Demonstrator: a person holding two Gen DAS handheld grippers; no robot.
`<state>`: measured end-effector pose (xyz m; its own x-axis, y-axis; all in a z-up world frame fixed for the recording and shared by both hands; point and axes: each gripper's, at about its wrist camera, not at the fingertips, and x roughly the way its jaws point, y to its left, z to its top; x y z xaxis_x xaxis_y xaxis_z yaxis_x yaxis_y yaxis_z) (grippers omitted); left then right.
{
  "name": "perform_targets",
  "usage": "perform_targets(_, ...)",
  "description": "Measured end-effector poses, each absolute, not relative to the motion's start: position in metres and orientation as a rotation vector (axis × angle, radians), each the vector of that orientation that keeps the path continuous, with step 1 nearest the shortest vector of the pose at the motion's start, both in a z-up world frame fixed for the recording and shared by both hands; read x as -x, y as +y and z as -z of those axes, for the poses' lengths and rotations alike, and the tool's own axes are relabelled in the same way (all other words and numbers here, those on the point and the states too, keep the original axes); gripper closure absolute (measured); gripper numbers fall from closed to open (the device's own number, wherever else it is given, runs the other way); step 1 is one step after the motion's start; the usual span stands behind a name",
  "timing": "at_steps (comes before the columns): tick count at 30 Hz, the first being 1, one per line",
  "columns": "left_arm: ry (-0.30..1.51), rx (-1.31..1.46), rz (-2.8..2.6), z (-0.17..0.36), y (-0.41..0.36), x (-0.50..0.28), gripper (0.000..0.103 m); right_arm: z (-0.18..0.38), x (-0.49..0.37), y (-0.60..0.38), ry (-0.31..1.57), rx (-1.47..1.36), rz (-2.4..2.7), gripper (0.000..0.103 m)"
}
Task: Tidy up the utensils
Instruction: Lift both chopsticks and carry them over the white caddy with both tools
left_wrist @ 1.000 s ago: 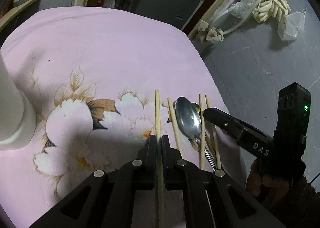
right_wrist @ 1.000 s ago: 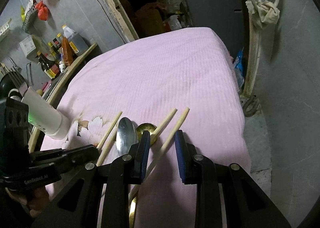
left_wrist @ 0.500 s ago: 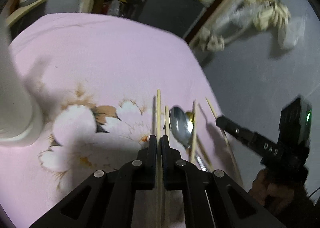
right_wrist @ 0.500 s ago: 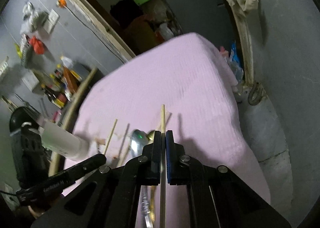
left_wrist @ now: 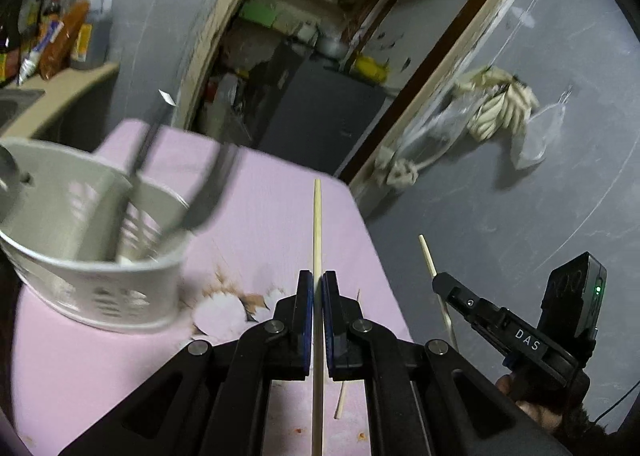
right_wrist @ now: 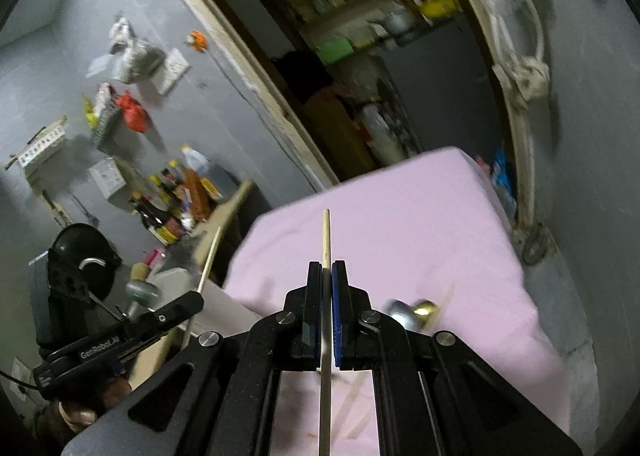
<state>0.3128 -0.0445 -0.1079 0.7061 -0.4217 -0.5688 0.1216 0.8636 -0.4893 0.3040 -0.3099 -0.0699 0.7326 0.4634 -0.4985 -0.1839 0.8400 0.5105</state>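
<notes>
My left gripper (left_wrist: pixel 317 280) is shut on a wooden chopstick (left_wrist: pixel 317 224) and holds it raised above the pink cloth. The white utensil holder (left_wrist: pixel 80 256) stands to its left with dark utensils in it. My right gripper (right_wrist: pixel 327 272) is shut on another chopstick (right_wrist: pixel 326 236), also lifted; it shows in the left wrist view (left_wrist: pixel 440 280) at right with its chopstick (left_wrist: pixel 428 256). A silver spoon (right_wrist: pixel 396 308), a gold spoon (right_wrist: pixel 424 306) and a chopstick (right_wrist: pixel 446 298) lie on the cloth in the right wrist view. One chopstick (left_wrist: pixel 342 400) lies below the left gripper.
The table under the pink floral cloth (left_wrist: pixel 260 216) ends at right above a grey floor (left_wrist: pixel 500 216). A shelf with bottles (left_wrist: pixel 60 36) is at far left. A doorway with a dark cabinet (left_wrist: pixel 320 116) is behind the table.
Both grippers have lifted their chopsticks off the cloth and tilted up. The left gripper has moved closer to the utensil holder, which now shows its rim and inside.
</notes>
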Motion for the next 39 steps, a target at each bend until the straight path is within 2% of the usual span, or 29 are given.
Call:
perform_targets(10,0.572,0.438,0.275,0.042,0.045,-0.281,0.098,-0.009,-0.288,-0.229,0.466,-0.433,-0.479,0.099)
perform_targets(20,0.415,0.472,0.217,0.006,0.132,-0.276,0.098,-0.055,-0.291,-0.153,0.28,-0.436,-0.554,0.099)
perform_targets(28,0.381,0.508,0.188,0.007,0.165,-0.301,0.098,-0.044,-0.31,-0.122,0.258,-0.465,-0.517,0.099)
perform_targets(39,0.43,0.572,0.176,0.048,0.174,-0.328,0.098,-0.011,-0.332,-0.12,0.278,-0.511,-0.439,0.099)
